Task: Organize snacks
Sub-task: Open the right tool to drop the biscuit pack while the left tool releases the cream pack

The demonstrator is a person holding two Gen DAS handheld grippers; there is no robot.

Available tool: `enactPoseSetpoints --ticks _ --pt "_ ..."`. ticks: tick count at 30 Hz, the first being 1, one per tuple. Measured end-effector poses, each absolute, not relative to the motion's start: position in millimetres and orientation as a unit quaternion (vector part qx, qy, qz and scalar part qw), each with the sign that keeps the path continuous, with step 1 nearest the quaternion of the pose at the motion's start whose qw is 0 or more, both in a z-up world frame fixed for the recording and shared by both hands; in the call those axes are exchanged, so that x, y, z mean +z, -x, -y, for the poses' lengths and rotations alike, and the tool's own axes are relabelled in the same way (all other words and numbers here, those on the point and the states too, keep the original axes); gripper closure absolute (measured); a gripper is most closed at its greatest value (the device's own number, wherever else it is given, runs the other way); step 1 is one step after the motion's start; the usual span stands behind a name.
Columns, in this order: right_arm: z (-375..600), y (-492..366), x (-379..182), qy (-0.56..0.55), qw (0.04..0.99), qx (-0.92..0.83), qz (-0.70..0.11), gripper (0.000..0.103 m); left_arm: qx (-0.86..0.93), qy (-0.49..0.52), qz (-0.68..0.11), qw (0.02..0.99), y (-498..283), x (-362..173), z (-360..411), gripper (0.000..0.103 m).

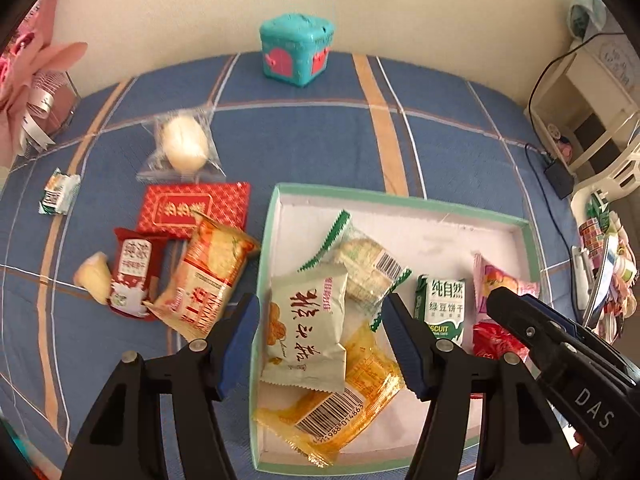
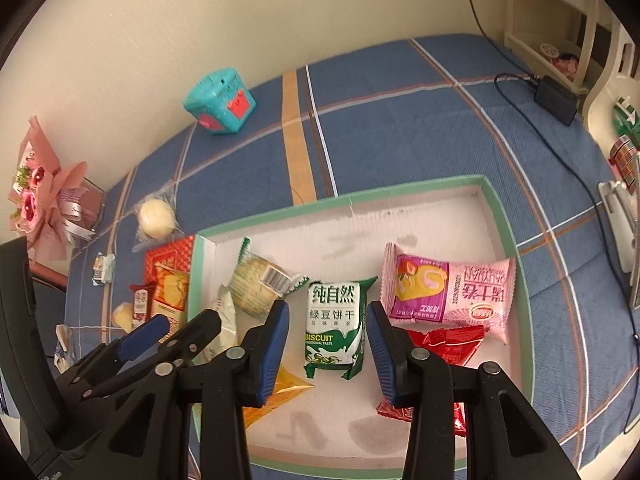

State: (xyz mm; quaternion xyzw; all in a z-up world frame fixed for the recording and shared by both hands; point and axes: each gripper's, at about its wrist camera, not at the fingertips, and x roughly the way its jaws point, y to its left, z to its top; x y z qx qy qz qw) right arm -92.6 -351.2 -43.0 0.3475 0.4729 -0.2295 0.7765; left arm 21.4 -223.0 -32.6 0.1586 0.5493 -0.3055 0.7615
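A shallow green-rimmed box lies on a blue plaid sheet. Several packs lie inside it: a white one on a yellow one, a clear green-edged cracker pack, a green biscuit pack, a pink roll-cake pack and a red pack. My left gripper hangs open over the white pack, its pads clear of it. My right gripper hovers over the green biscuit pack with its jaws narrowly apart, gripping nothing.
Left of the box lie an orange pack, a red packet, a small red pack, a wrapped bun and a small green-white pack. A teal cube stands by the wall. A charger with cable lies at right.
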Motion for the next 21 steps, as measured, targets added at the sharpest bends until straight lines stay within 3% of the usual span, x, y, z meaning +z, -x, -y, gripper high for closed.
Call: enactPoseSetpoints --ticks 8,18,21 --pt "352.2 97.7 -24.4 -0.344 0.787 -0.235 -0.455 0.06 -0.294 -0.149 -0.542 0.773 -30.8 -21.8 205.4 0.038" --pt "352.6 96.0 -40.2 -0.345 0.772 -0.236 -0.478 0.059 -0.251 -0.146 -0.561 0.775 -49.3 -40.9 181.3 0.038" --pt "353.0 95.3 -44.4 -0.34 0.767 -0.249 -0.485 0.038 -0.239 -0.142 -0.568 0.774 -53.6 -47.5 175.9 0.036"
